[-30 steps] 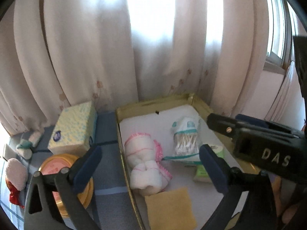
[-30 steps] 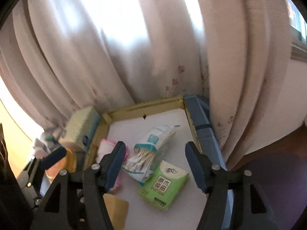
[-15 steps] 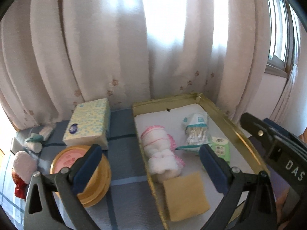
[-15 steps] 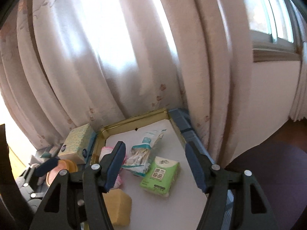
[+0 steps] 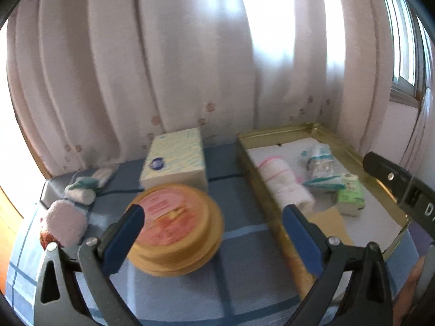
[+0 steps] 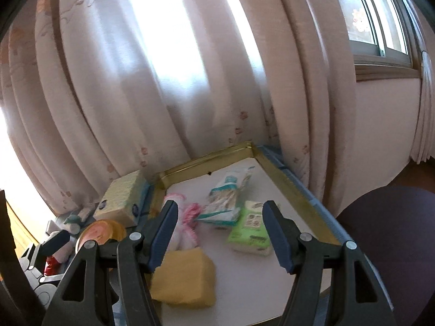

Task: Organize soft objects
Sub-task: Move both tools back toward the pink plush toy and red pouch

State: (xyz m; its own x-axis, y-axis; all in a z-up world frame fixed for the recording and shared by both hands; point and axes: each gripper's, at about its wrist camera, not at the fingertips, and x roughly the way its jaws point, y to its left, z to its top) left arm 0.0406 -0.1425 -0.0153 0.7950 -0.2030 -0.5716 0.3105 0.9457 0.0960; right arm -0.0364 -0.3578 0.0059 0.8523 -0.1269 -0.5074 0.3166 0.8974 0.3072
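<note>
A gold-rimmed tray [image 5: 318, 131] [image 6: 285, 182] holds a rolled white-and-pink towel [image 5: 282, 182] [image 6: 187, 225], a bag of cotton swabs [image 5: 320, 168] [image 6: 228, 195], a green tissue pack [image 5: 350, 195] [image 6: 251, 228] and a yellow sponge [image 5: 330, 225] [image 6: 185, 279]. My left gripper [image 5: 212, 239] is open and empty above a round orange tin [image 5: 174, 225]. My right gripper [image 6: 221, 233] is open and empty above the tray.
A yellow tissue box [image 5: 174, 160] [image 6: 122, 198] stands left of the tray on a blue checked cloth [image 5: 231, 277]. A pink-white plush [image 5: 64, 222] and rolled socks [image 5: 81, 187] lie at far left. Curtains [image 5: 190, 54] hang behind. A dark round seat [image 6: 394, 244] is at right.
My left gripper has swung left, from over the tray to over the orange tin. My right gripper has drawn back and up from the tray. Both stay open.
</note>
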